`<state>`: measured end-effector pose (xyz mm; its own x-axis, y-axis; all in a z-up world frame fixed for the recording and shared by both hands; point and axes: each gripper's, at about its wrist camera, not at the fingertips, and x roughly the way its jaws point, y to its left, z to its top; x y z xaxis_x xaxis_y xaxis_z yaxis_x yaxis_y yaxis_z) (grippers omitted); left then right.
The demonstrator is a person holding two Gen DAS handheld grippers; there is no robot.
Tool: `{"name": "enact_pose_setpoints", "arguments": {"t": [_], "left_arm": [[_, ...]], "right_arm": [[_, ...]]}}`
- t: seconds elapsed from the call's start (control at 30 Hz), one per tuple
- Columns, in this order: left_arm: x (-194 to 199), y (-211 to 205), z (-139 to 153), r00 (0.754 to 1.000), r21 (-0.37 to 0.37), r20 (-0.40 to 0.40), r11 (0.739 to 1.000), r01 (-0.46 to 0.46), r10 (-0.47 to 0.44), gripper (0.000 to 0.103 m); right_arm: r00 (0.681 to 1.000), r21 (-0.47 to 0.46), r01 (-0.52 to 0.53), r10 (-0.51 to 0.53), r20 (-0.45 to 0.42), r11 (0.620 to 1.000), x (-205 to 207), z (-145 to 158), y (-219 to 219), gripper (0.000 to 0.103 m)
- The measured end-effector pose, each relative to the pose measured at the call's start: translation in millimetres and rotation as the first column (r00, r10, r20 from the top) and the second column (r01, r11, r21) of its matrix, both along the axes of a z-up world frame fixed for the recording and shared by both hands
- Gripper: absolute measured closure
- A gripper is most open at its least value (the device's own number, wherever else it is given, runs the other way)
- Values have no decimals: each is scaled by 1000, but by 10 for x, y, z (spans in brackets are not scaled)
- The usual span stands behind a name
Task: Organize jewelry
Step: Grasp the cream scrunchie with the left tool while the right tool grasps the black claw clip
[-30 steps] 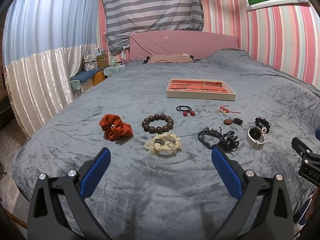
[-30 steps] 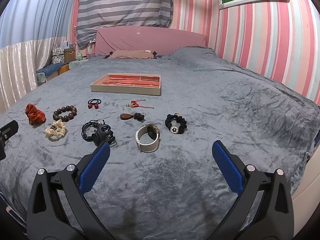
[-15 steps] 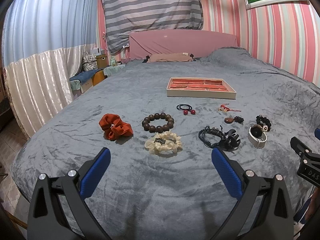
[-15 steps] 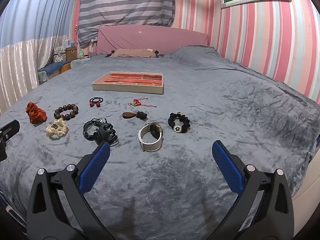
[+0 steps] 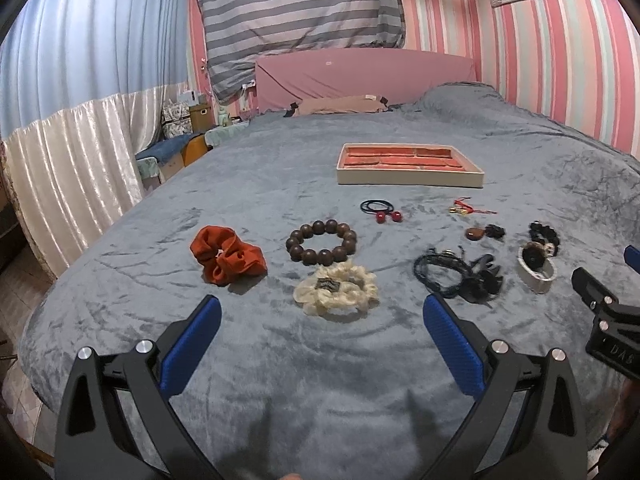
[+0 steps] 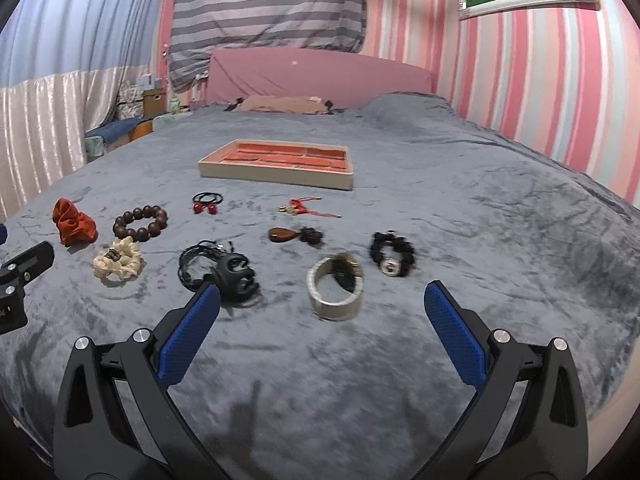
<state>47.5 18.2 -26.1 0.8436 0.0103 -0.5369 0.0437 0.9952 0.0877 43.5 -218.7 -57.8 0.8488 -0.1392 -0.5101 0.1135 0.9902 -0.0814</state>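
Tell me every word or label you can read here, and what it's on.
"DAS": white letters on the right tool body, cut off at the left wrist view's edge.
Dark tag on the cream scrunchie: too small to read.
Watch face: blurred, unreadable.

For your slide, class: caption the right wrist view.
Open right gripper hovers before a white-banded watch; jewelry lies loose, tray beyond.

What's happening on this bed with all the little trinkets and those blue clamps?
A person is holding a two-finger tool in each hand, set to sort jewelry into the tray. Both the left gripper and the right gripper are open and hold nothing. The pieces all lie loose on the gray blanket: an orange scrunchie, a wooden bead bracelet, a cream scrunchie, a watch and others. Nothing appears to be in the tray so far.
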Motion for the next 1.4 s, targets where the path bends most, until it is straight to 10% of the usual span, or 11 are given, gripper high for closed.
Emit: {"name": "enact_pose_setpoints", "arguments": {"t": [0.8,1.13,1.4], "left_arm": [[1077,207,-505,980,-60,-184,996,62,-72,5],[1284,166,-695,962,-46,-256,996,82,-91,6],[1377,165,-782,942,-91,-311,990,105,-128,45]], "right_arm": [[969,123,-64,91,-229,990,977,-542,239,5],[951,164,-91,135,-280,982,1128,-624,221,35],[946,199,-125,177,-270,972,1094,-592,215,54]]}}
